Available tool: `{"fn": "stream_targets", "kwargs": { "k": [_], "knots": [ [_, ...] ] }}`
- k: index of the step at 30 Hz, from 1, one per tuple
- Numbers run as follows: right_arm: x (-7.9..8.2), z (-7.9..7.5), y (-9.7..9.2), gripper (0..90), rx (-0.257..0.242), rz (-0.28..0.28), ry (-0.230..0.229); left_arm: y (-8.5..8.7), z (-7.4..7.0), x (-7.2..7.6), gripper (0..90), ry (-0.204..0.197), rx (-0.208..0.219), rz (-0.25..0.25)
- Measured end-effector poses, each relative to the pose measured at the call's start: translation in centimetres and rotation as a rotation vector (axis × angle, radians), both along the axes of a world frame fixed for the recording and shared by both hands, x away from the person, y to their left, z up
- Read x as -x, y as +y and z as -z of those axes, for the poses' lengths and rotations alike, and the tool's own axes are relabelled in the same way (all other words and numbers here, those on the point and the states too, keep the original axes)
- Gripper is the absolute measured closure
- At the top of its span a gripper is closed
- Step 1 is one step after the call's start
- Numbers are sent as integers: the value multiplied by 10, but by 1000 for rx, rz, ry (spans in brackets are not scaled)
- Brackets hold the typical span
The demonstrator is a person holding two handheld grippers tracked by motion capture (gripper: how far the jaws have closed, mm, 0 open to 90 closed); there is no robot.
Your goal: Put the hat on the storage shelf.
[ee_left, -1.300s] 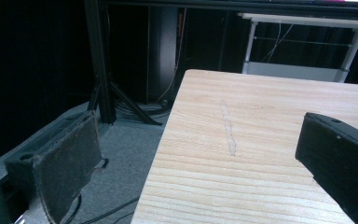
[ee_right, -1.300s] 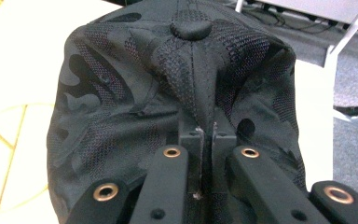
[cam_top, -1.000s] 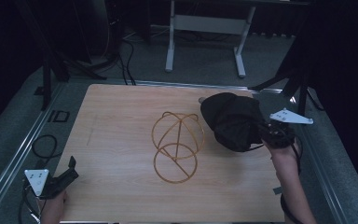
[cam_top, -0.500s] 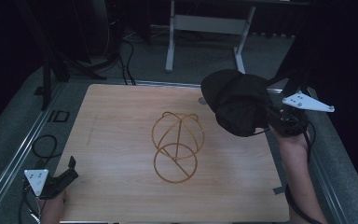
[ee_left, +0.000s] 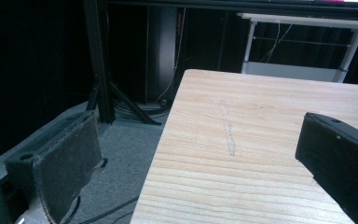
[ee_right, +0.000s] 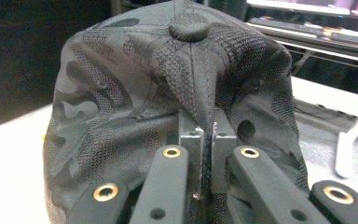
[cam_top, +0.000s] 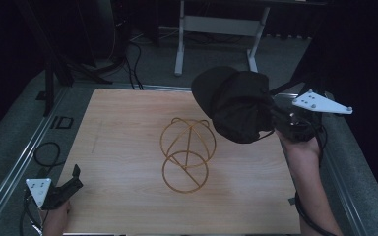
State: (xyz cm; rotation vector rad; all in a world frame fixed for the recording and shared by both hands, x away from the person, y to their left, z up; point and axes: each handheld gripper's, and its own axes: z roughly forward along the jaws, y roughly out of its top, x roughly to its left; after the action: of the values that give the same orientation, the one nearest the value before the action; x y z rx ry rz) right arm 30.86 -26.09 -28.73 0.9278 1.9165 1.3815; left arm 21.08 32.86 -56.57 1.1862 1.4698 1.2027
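Dim overhead light brightens the wooden table; surroundings fall black, and close-up edges blur.

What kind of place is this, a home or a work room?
Probably a lab or studio set up for recording, not a home. A bare wooden table stands among dark curtains, loose cables run over the grey floor, and a white metal stand stands behind it.

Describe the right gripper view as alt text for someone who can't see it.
A black camouflage-patterned cap with a top button, pinched by a fold of its fabric between the shut black tongs rising from the bottom. A pale table lies blurred behind.
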Motion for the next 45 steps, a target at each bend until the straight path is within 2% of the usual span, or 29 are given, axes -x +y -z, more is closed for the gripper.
{"fn": "stream_targets", "kwargs": {
  "k": [12,27,33,45],
  "knots": [
    [14,-12,41,875,15,-118,-33,0,0,0,5,1,-1,1],
    [26,-7,79,875,42,-219,-27,0,0,0,5,1,1,1],
    [29,2,86,875,57,-235,-11,0,0,0,5,2,0,0],
    [21,35,101,871,85,-274,79,0,0,0,5,2,2,0]
  ]
}}
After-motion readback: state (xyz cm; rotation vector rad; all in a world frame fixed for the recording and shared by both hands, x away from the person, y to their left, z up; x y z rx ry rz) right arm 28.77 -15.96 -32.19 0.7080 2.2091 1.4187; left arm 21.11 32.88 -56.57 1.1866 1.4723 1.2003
